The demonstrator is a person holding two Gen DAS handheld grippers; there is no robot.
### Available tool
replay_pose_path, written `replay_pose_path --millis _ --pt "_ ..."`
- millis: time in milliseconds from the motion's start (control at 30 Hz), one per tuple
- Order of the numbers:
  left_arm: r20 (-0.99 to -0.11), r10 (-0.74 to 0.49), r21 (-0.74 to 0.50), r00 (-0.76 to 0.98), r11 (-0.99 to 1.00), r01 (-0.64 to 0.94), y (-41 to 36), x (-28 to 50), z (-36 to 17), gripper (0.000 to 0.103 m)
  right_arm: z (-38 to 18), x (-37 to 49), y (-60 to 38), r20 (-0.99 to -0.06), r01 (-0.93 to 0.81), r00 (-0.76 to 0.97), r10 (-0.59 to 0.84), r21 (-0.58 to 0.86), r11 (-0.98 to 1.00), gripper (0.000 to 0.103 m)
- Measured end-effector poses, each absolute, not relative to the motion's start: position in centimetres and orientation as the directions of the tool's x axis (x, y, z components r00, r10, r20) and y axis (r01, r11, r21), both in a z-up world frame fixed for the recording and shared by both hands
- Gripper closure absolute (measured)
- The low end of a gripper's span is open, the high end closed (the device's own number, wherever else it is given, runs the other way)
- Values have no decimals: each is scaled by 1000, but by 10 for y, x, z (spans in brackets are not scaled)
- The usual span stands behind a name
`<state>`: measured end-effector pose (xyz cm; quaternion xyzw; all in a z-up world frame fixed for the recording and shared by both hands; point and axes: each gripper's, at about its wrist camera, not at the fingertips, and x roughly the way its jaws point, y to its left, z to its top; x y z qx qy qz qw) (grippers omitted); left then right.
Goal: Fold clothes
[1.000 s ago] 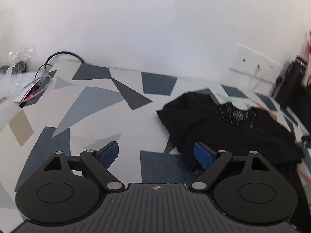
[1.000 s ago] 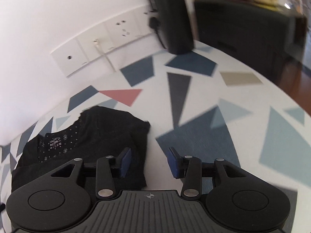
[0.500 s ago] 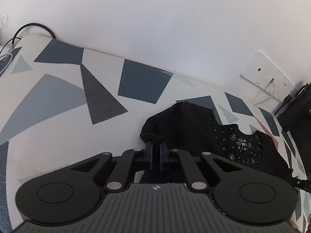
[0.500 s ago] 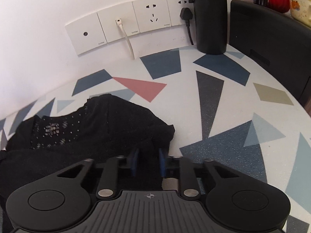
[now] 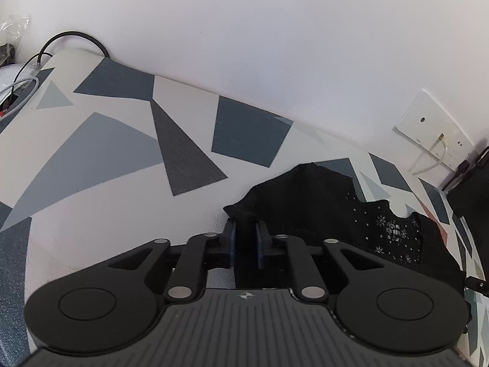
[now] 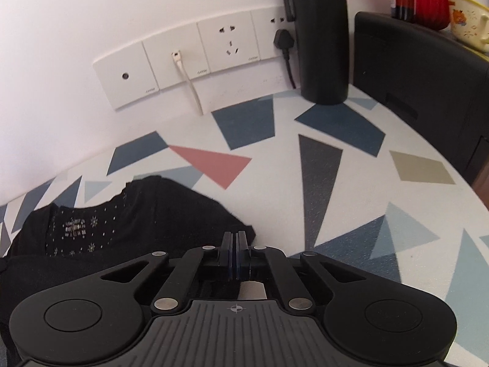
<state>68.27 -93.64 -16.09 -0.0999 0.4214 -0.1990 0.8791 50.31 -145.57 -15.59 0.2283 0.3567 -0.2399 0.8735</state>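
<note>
Both sets of jaws, spread a second ago, now pinched on black garment (image 5: 321, 202) edges | left gripper (image 5: 246, 241) at left corner, right gripper (image 6: 234, 255) at right | garment bunched on table (image 6: 351, 183) | soft, limp: corners to be held.

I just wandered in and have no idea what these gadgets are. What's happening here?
A person is folding a black garment on a patterned table, holding a two-finger gripper in each hand. The left gripper is shut on one edge of the cloth, and the right gripper is pinched on another edge. The garment is bunched, not yet folded.
</note>
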Motion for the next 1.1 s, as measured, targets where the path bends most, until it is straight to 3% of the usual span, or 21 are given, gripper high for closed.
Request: replay_pose_path --millis 67,100,133,200,333,433,667,1100 --pt "-713 -417 -313 563 909 277 -937 676 -153 20 -156 504 -1456 -734 588 627 -260 226 777 96" --pt "-717 -397 -285 573 917 278 -937 671 -149 16 -156 504 -1457 -735 590 625 -262 226 775 87" --pt "-713 -378 -251 590 924 289 -936 662 -144 16 -157 504 -1457 -736 593 623 -264 225 773 79" --pt "-739 -354 -211 574 930 302 -932 650 -139 16 -157 504 -1458 -737 599 620 -268 224 769 54" --pt "-797 -274 -151 538 953 263 -919 619 -136 9 -154 497 -1455 -732 627 603 -315 192 755 25" --pt "-819 -203 -102 537 972 213 -908 593 -135 3 -147 487 -1458 -711 634 618 -334 199 748 11" --pt "-856 -142 -124 498 990 68 -866 542 -128 2 -124 458 -1455 -664 623 636 -394 141 769 4" --pt "-809 -223 -125 544 969 213 -811 441 -123 1 -100 299 -1371 -665 716 573 -479 122 688 1"
